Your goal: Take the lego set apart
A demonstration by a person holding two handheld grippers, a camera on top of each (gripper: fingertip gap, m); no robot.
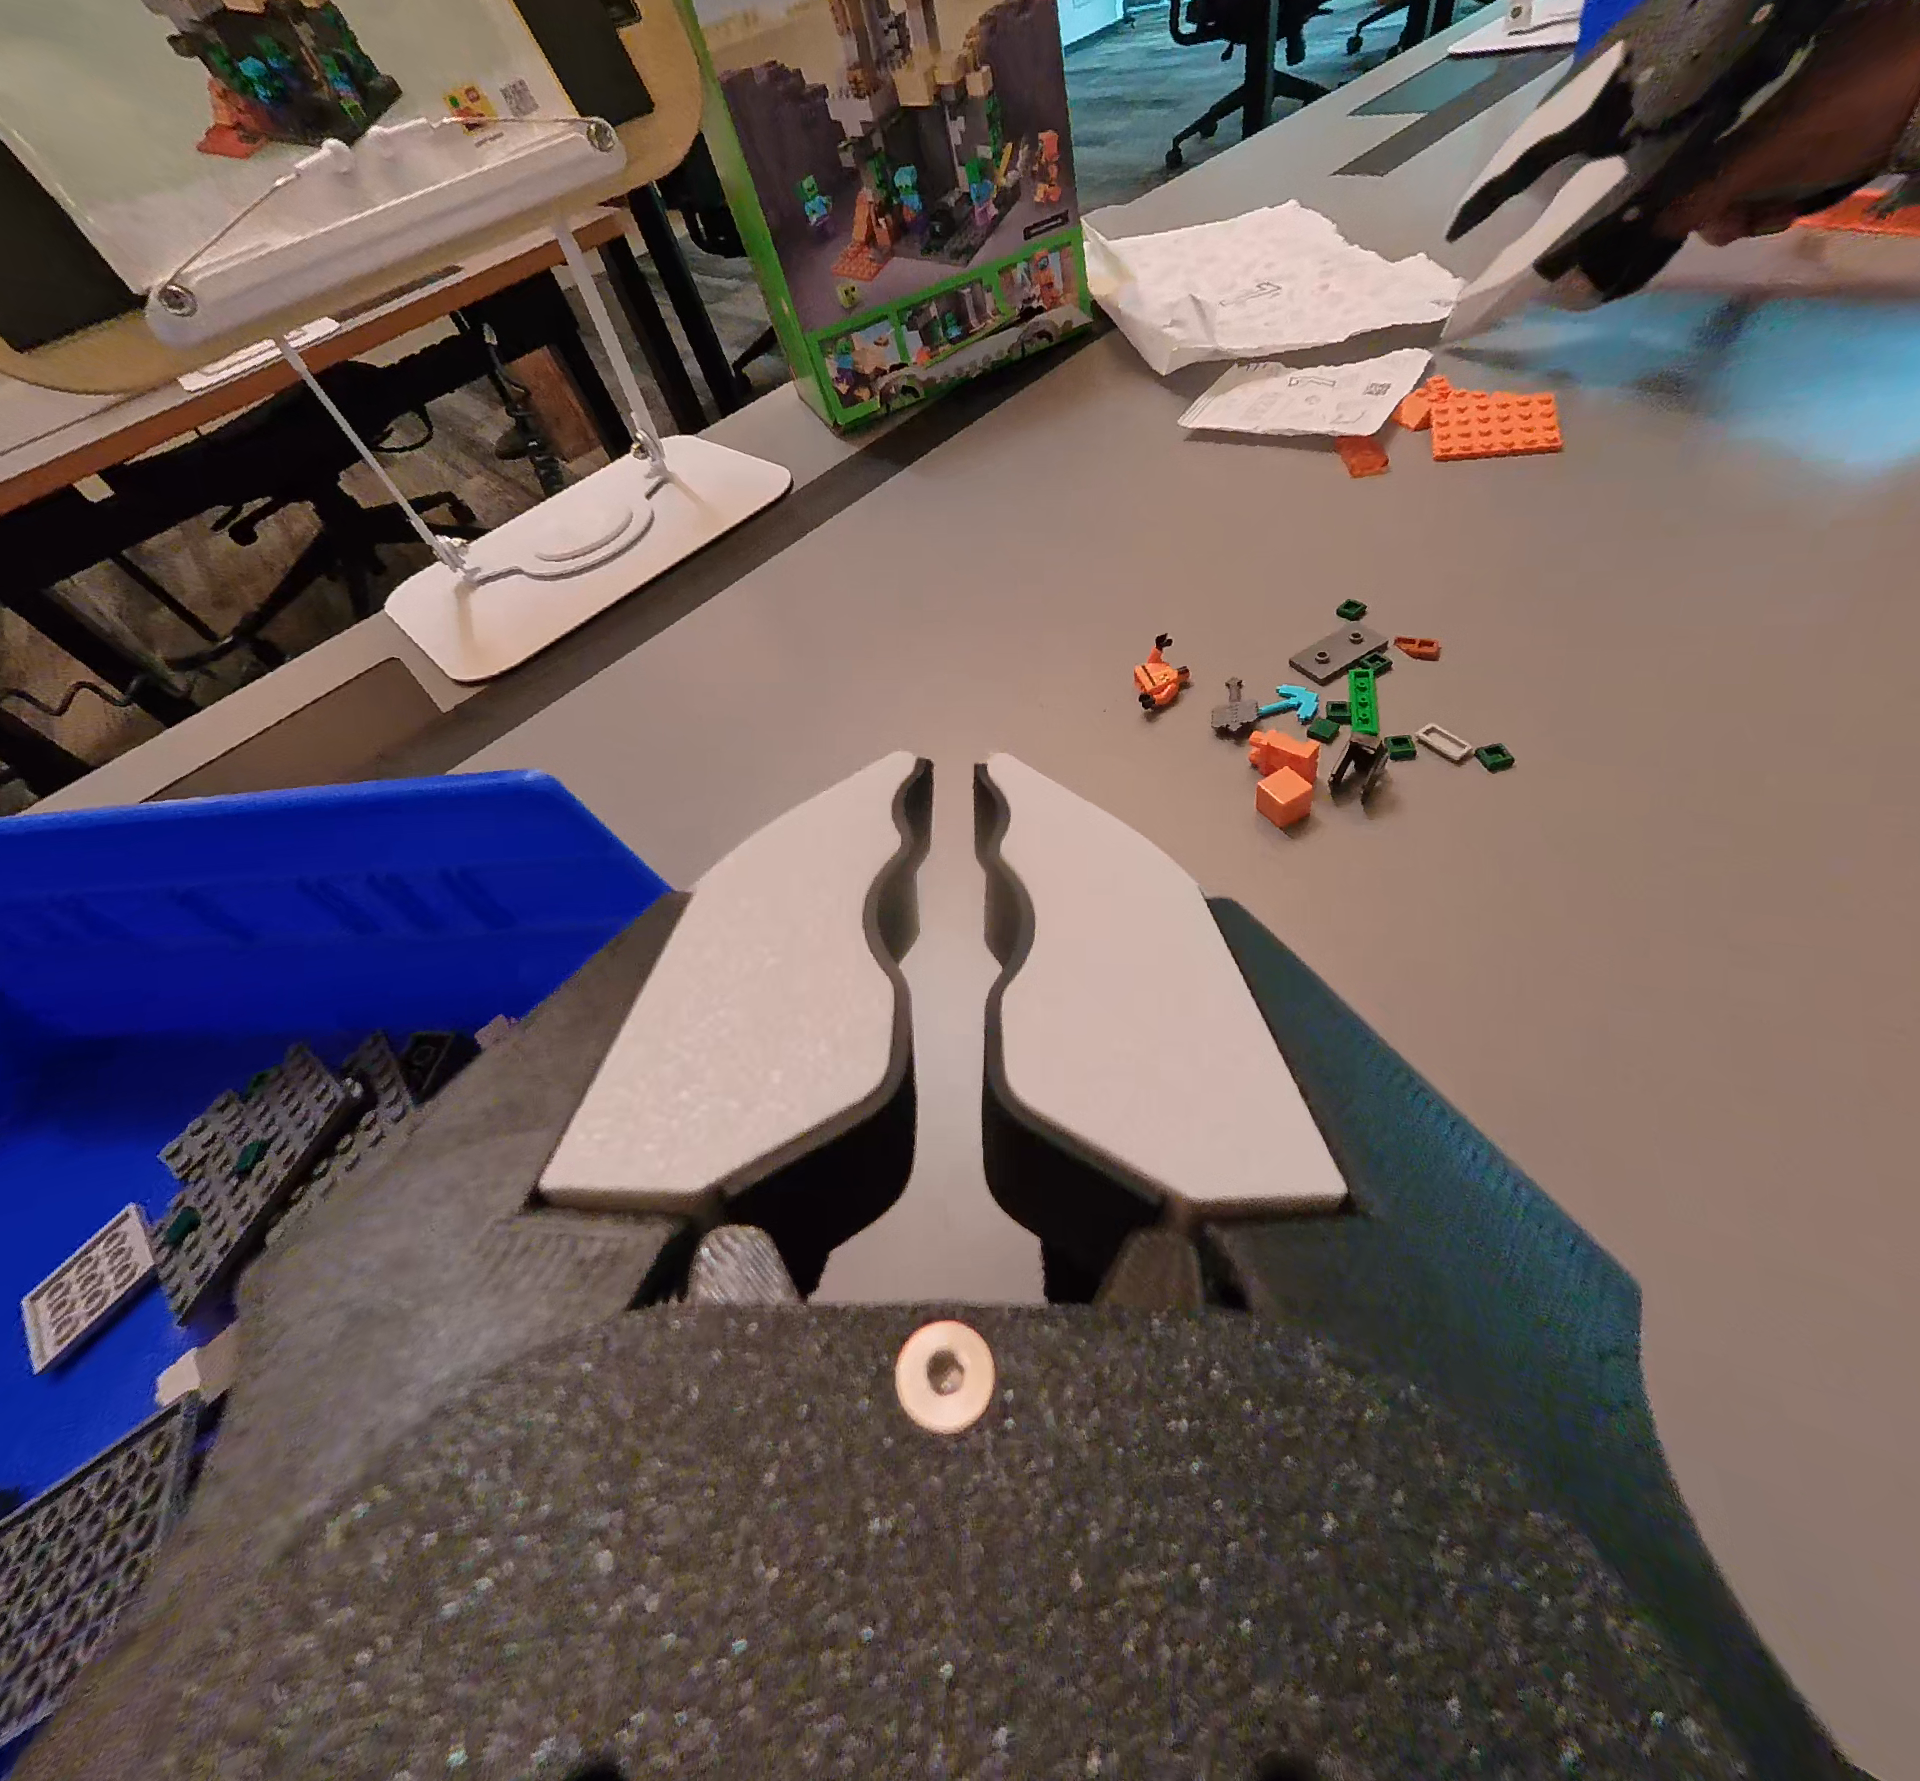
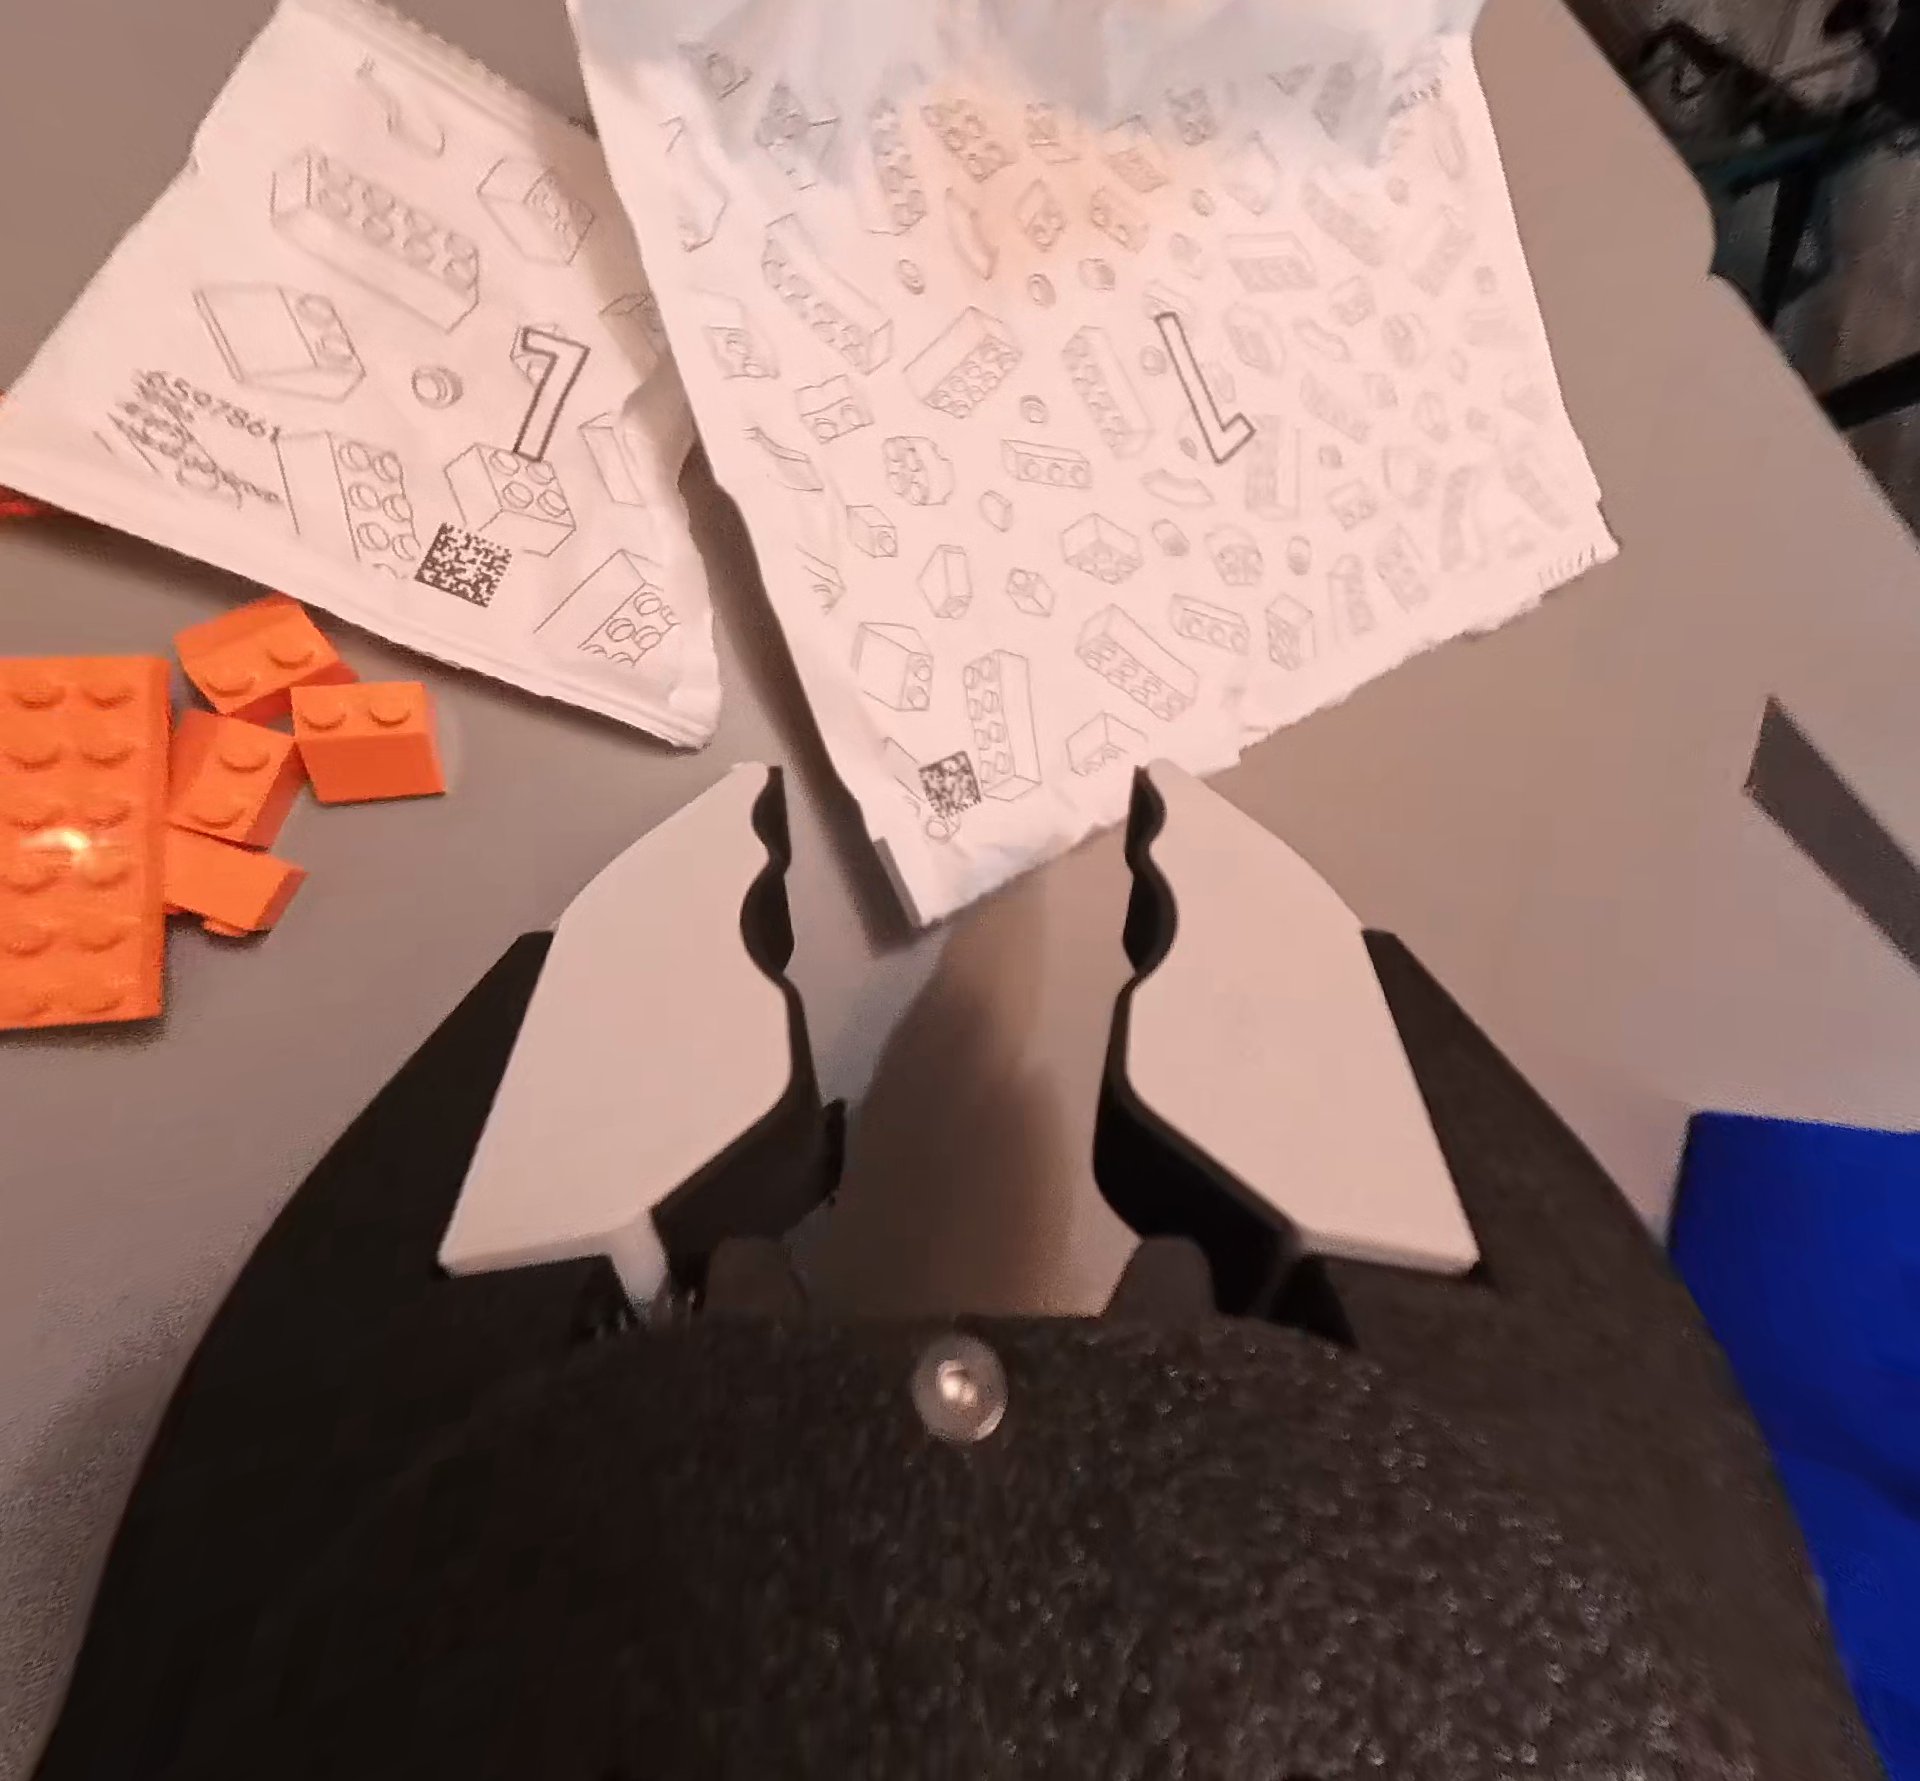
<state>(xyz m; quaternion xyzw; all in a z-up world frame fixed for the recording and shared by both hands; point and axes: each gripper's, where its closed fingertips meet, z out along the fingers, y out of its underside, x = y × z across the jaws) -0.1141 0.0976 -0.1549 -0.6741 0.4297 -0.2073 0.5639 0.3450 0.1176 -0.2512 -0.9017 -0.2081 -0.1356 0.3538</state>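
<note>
A scatter of small loose lego pieces, orange, green, grey and teal, lies on the grey table ahead and to the right of my left gripper. That gripper is shut and empty, beside a blue bin that holds grey lego plates. An orange plate and a few orange bricks lie to the left of my right gripper. It is open and empty, just above the near corner of a large white paper bag. In the left wrist view, a hand holds the right gripper at the far right.
A smaller white paper bag lies left of the large one. The green lego box stands at the table's far edge, beside a white stand that holds the instruction booklet. Another blue bin sits at my right gripper's right. Left tips to right tips: about 45 cm.
</note>
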